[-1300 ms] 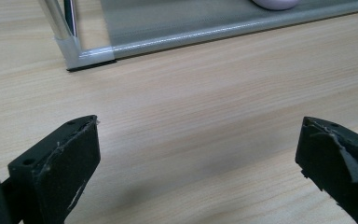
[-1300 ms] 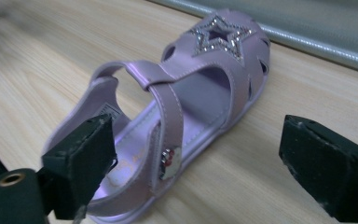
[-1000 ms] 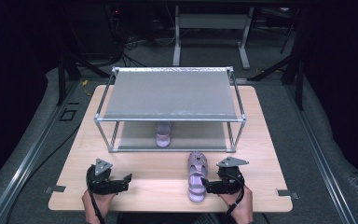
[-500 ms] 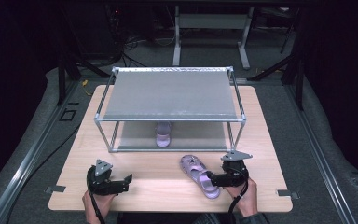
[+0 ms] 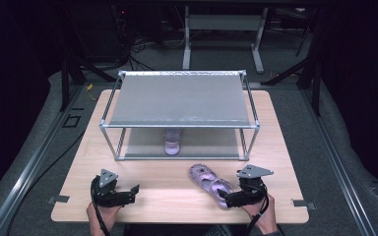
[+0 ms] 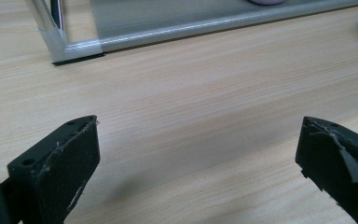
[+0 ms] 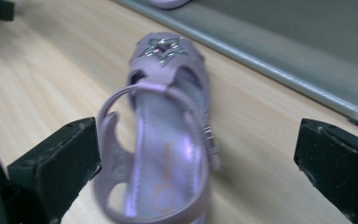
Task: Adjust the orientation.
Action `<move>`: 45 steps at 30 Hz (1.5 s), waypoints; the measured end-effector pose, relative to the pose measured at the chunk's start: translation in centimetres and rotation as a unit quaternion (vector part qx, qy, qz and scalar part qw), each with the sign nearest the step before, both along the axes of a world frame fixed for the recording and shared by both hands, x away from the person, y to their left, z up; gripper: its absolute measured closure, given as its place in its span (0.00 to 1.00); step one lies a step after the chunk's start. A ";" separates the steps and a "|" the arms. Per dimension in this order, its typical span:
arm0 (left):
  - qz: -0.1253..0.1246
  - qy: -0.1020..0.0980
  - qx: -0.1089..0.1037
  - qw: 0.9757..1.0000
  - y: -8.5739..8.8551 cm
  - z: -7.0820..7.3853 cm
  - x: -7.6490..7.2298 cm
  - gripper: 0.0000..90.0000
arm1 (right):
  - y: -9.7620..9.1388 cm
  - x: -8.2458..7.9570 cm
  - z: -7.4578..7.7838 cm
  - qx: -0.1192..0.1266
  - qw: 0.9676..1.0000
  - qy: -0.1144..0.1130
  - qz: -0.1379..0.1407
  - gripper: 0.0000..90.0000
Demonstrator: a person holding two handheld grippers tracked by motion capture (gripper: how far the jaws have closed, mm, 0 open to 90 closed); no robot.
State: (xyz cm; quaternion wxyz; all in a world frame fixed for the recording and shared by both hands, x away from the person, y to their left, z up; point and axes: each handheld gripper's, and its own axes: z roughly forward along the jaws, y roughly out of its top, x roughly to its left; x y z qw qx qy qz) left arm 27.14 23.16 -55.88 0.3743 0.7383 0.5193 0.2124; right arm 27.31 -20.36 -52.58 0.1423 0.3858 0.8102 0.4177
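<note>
Sandal [image 5: 210,183] turned; right claw [image 5: 229,200] opened.

Glossy lilac plastic sandal [image 7: 163,140], pale matt wood-grain table [image 5: 167,191], smooth metal-tube rack [image 5: 179,125], grey matt shelves

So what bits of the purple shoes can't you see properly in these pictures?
- Sandal under the rack, high view: its back half is hidden by the rack's top shelf.
- Same sandal, left gripper view: cut off by the top edge.
- Sandal on the table, right gripper view: blurred; heel cut off by the bottom edge.
- Its heel, high view: hidden behind the right gripper.
</note>
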 end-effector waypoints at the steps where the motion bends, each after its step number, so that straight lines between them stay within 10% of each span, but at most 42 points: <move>1: 0.001 0.000 0.000 1.000 0.0 0.0 0.0 0.00 | 0.2 -0.3 0.0 -0.004 1.000 -0.003 0.002 0.00; 17: 0.000 0.001 0.001 1.000 0.0 -0.1 -0.1 0.00 | 2.2 -1.1 -2.9 -0.031 0.999 0.013 0.003 0.12; 45: -0.007 -0.007 0.009 1.000 -0.2 0.4 -0.3 0.00 | 2.3 -1.3 -3.7 -0.053 0.998 0.018 -0.013 0.40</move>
